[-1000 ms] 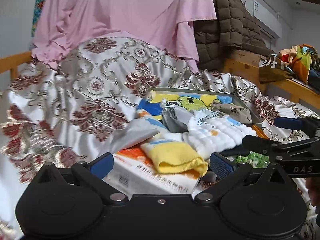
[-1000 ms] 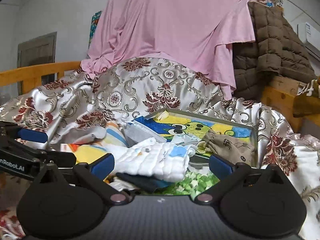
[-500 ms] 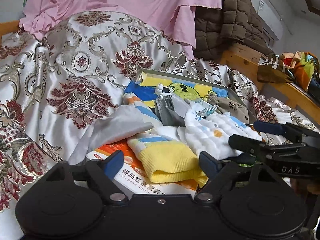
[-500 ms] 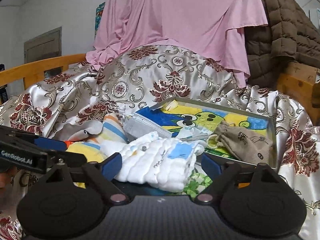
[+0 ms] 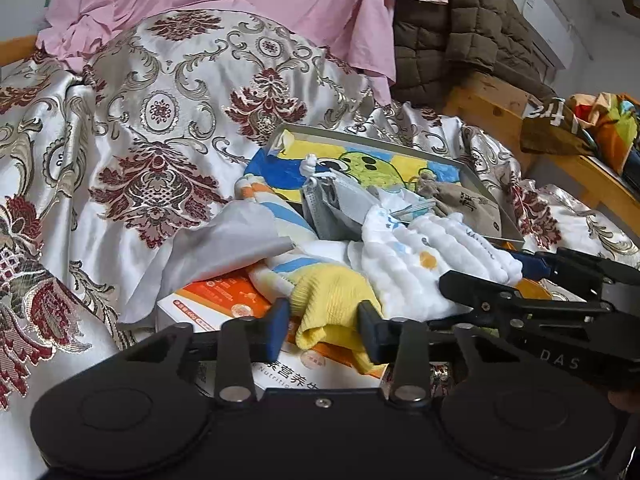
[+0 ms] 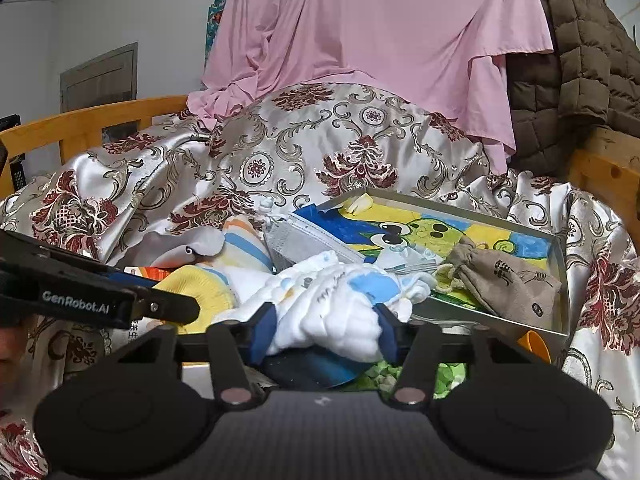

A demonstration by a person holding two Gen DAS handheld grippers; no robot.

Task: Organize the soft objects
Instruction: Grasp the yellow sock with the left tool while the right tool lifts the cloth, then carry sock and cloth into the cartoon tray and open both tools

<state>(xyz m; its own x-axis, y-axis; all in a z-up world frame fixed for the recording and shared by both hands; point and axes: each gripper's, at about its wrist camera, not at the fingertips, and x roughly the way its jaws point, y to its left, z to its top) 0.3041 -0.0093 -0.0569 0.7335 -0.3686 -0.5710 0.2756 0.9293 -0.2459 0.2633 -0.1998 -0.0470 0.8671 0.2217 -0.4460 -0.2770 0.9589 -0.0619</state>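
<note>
Soft yellow sock (image 5: 332, 300) is pinched between the jaws of the left gripper (image 5: 324, 330) over an orange box (image 5: 216, 304), while the white quilted cloth (image 6: 336, 304) is clamped by the right gripper (image 6: 324, 334), with the cartoon-lined tray (image 6: 560, 280) lying beyond on the bed.

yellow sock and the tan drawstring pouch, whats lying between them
The white quilted cloth lies between the yellow sock and the tan drawstring pouch, clearest in the right wrist view, where the right gripper is closed on its near edge.
</note>
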